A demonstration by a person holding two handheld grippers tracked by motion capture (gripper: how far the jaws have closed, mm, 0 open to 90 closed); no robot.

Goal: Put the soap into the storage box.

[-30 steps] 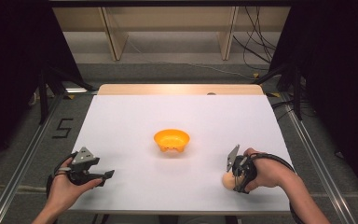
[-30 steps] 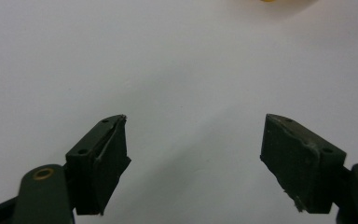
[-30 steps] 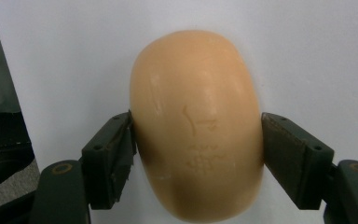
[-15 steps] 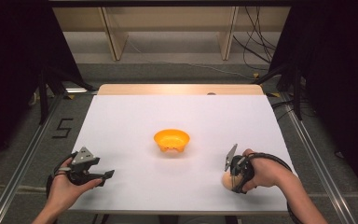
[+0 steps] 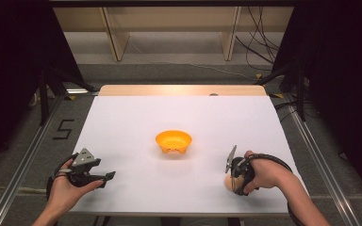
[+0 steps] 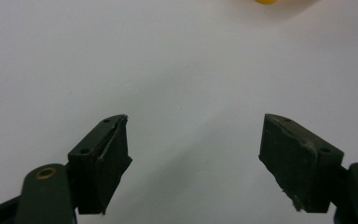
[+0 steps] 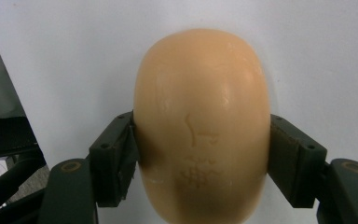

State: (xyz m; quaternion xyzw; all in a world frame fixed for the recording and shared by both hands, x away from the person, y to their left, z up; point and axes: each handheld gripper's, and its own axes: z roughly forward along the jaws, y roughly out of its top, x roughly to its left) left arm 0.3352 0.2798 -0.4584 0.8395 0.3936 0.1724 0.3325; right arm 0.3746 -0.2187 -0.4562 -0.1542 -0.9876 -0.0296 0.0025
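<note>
The egg (image 5: 228,182), tan and smooth, sits at the table's (image 5: 136,117) near right edge in the high view, under the right tool (image 5: 232,176); an orange bowl (image 5: 173,141) stands mid-table, and the left tool (image 5: 104,177) rests at the near left. In the left gripper view, its 2 jaws stand wide apart over bare white. In the right gripper view, both pads (image 7: 116,154) press the egg's (image 7: 203,121) flanks, the jaws having just been closing.

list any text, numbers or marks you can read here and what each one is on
"5": black figure on the grey floor left of the table, in the high view.
Embossed marks on the tan egg-shaped object, between the pads of the right gripper: too faint to read.
Orange bowl: no text.
</note>
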